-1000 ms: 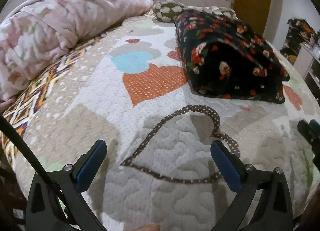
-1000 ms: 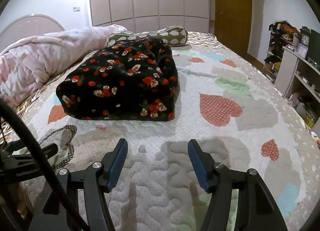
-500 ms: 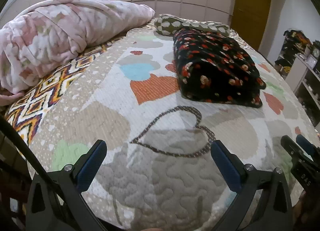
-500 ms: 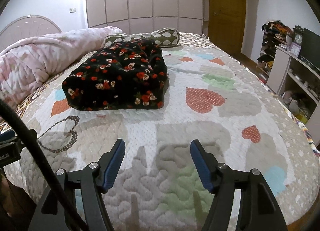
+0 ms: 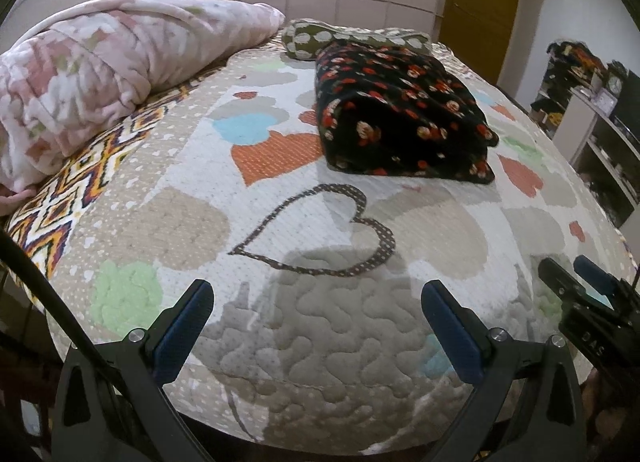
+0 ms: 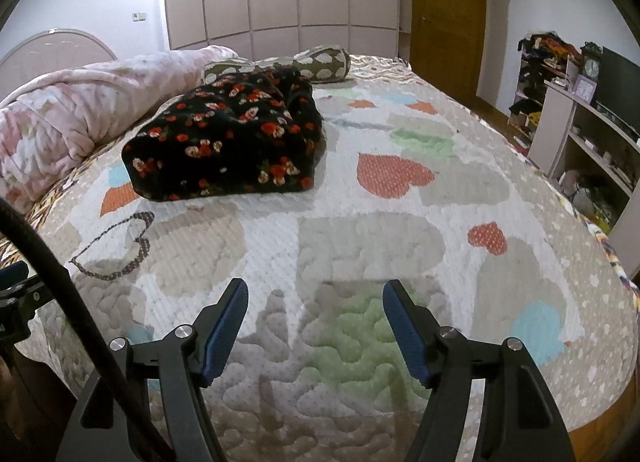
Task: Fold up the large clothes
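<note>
A black garment with red and white flowers (image 5: 404, 118) lies folded into a thick block on the bed; it also shows in the right wrist view (image 6: 228, 146). My left gripper (image 5: 316, 302) is open and empty, held over the bed's near edge, well short of the garment. My right gripper (image 6: 316, 298) is open and empty too, over the near part of the bed, to the right of the garment. The right gripper's tips show at the right edge of the left wrist view (image 5: 576, 274).
The bed has a quilted heart-pattern cover (image 6: 400, 230). A pink floral duvet (image 5: 100, 74) is bunched at the left. A green bolster pillow (image 6: 316, 62) lies behind the garment. Shelves with clutter (image 6: 584, 110) stand at the right; a wardrobe and door are behind.
Both grippers have pulled back and up from the garment toward the bed's near edge; the garment looks smaller and farther. Both stay open and empty.
</note>
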